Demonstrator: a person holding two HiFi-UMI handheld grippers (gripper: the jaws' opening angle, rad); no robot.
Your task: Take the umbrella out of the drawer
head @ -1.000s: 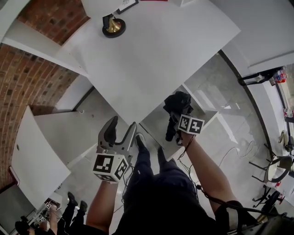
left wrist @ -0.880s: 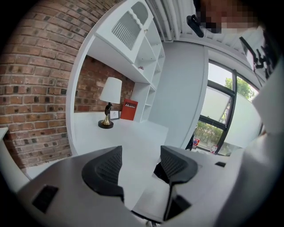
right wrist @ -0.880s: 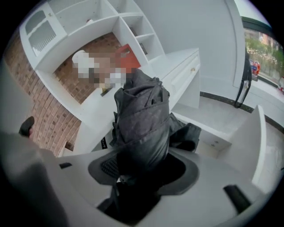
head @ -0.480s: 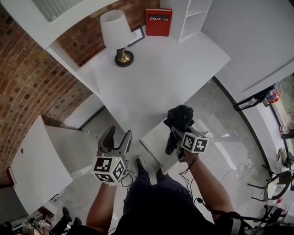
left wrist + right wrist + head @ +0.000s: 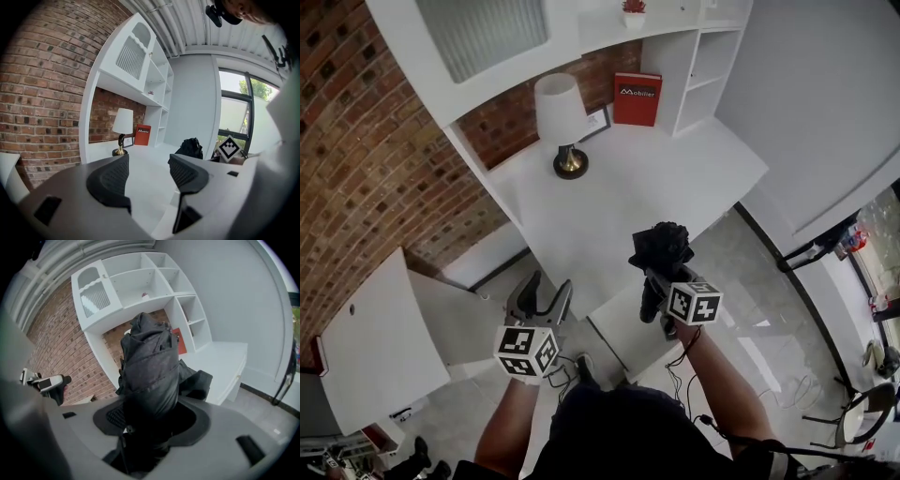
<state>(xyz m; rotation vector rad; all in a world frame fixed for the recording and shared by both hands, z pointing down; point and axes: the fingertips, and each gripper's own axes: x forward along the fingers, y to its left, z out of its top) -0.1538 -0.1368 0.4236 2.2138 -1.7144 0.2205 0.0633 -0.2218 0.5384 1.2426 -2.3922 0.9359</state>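
A folded black umbrella is clamped between the jaws of my right gripper, held up over the front edge of the white desk. It sticks forward out of the jaws, its loose fabric bunched at the far end. The white drawer stands pulled out below it. My left gripper hangs open to the left with nothing between its fingers; the umbrella shows to its right.
A white-shaded lamp on a brass foot and a red book stand at the back of the desk against the brick wall. White shelves rise at the back right. A white cabinet door stands open at the left.
Both grippers have risen, the right one more, lifting the umbrella from the drawer's level to above the desk edge. The view has tipped up, so lamp, book and shelves now show.
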